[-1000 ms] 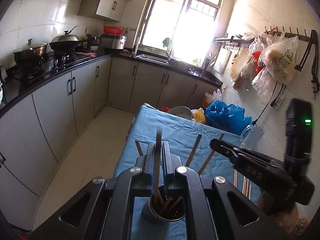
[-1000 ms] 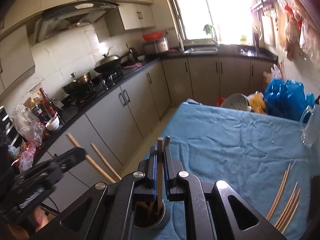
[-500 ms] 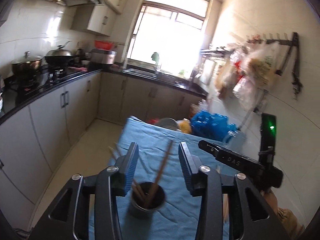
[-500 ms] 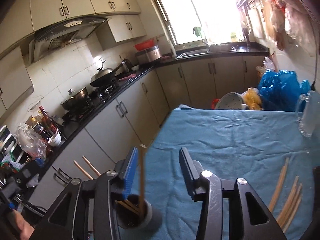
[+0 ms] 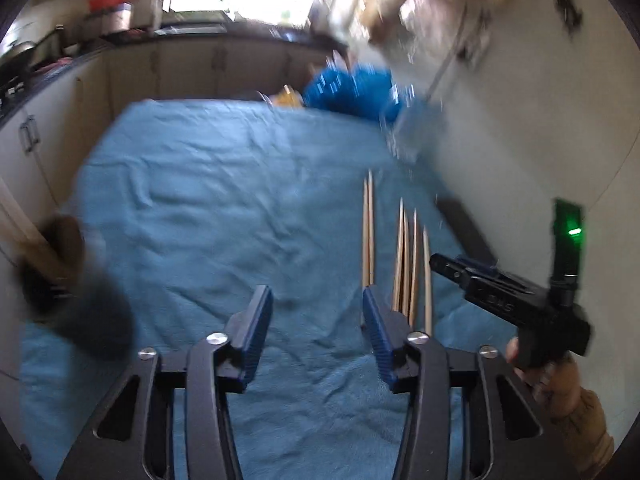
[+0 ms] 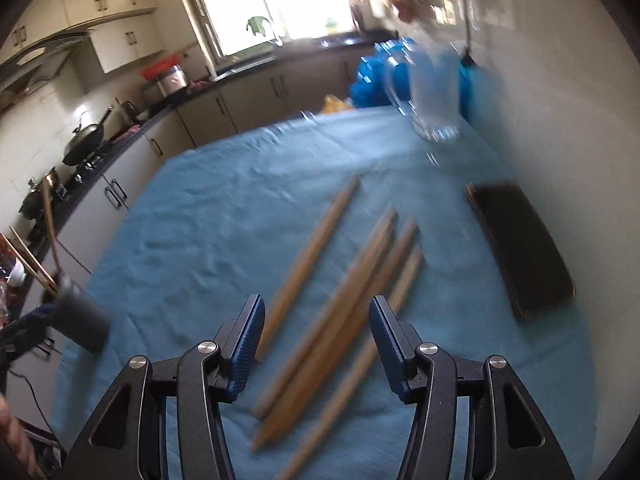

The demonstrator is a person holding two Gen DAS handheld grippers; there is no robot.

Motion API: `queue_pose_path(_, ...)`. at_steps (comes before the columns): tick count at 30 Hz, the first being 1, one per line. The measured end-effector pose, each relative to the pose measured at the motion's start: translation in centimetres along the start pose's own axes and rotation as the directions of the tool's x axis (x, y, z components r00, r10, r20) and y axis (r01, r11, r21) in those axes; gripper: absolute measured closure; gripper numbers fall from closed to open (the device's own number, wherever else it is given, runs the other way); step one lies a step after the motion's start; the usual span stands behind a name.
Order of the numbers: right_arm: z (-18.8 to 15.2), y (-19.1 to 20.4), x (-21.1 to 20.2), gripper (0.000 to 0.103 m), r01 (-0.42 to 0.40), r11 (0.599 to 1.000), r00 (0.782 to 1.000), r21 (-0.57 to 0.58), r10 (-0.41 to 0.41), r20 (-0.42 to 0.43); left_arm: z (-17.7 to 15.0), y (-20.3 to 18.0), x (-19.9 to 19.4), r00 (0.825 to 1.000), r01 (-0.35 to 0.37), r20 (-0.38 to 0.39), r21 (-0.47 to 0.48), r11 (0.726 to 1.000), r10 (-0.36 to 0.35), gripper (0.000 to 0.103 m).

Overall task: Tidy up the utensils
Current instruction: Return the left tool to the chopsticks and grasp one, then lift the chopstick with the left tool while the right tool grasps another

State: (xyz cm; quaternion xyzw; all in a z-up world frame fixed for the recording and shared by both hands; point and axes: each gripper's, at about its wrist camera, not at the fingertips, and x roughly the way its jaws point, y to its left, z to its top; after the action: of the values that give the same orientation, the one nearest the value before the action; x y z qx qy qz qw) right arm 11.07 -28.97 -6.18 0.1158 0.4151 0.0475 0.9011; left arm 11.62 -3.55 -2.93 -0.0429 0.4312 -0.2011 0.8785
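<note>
Several wooden chopsticks (image 6: 344, 304) lie loose on the blue cloth (image 6: 224, 216); they also show in the left wrist view (image 5: 404, 256). My right gripper (image 6: 316, 332) is open and empty, hovering just above them. My left gripper (image 5: 318, 320) is open and empty, with the chopsticks just past its right finger. The dark holder cup (image 6: 80, 322) with chopsticks standing in it sits at the cloth's left edge; it is blurred at the left of the left wrist view (image 5: 76, 300). The right gripper's body (image 5: 508, 300) shows at the right there.
A glass jug (image 6: 434, 92) stands at the far right of the table. A dark flat box (image 6: 520, 248) lies by the wall. A blue plastic bag (image 5: 352, 88) sits behind the table. Kitchen counters run along the left.
Both grippers let go of their chopsticks into the cup, opened, and swung right and down to the loose chopsticks. The cup now sits far left in both views.
</note>
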Motion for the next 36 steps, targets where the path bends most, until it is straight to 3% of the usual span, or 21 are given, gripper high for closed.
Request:
queue_pose_path(5,-2.4,-2.2,1.1,0.045,-0.026,0.999,1.0,0.031,0.026,-0.005,-1.2,-3.1,6.2,0.995,0.009,-0.102,0.078,0.997,-0.001,0.062)
queue_pose_path(9,-3.3,-3.7,1.1,0.045,-0.048,0.997,0.999,0.062,0.048,0.01,-2.0,-4.9,8.8,0.99,-0.003,-0.138,0.155,0.988,0.025,0.064)
queue_pose_path(12,-3.7,-4.7,1.0,0.045,-0.065,0.995,0.998,0.08,0.063,0.022,-1.8,-5.7,9.9,0.987,-0.03,-0.149,0.192,0.981,0.059,0.077)
queue_pose_path(16,-3.7,-5.0,1.2,0.045,-0.087,0.992,0.996,0.094,0.086,0.02,-1.2,-6.3,11.2,0.986,-0.041,-0.151,0.203,0.978,0.073,0.084)
queue_pose_path(17,-3.7,-5.0,1.3,0.045,-0.09,0.991,0.996,0.097,0.088,0.019,-1.1,-6.4,11.5,0.986,-0.045,-0.148,0.203,0.978,0.076,0.091)
queue_pose_path(18,-3.8,-5.0,1.3,0.045,-0.091,0.991,0.996,0.1,0.09,0.016,-1.1,-6.4,11.4,0.986,-0.047,-0.148,0.2,0.979,0.077,0.096)
queue_pose_path(25,-4.1,-4.0,1.6,0.045,-0.05,0.997,0.998,0.06,0.052,-0.024,-1.4,-3.7,10.0,0.976,-0.083,-0.195,0.07,0.994,0.095,0.096)
queue_pose_path(29,-4.4,-2.8,1.5,0.047,-0.017,1.0,0.998,-0.005,0.017,-0.06,-3.7,-1.2,7.1,0.965,-0.093,-0.248,-0.011,0.996,0.088,0.096)
queue_pose_path(31,-4.5,-2.0,1.8,0.054,0.023,0.999,0.997,-0.049,-0.027,-0.077,-5.5,-1.0,5.5,0.961,-0.095,-0.261,-0.01,0.995,0.089,0.096)
queue_pose_path(35,-4.5,0.1,3.0,0.056,0.154,0.973,0.98,-0.174,-0.173,-0.097,-7.9,-1.2,3.8,0.962,-0.072,-0.267,-0.026,0.997,0.062,0.096)
queue_pose_path(36,-4.5,0.5,3.1,0.066,0.173,0.966,0.976,-0.19,-0.193,-0.096,-8.2,-1.3,3.4,0.963,-0.067,-0.263,-0.031,0.997,0.057,0.096)
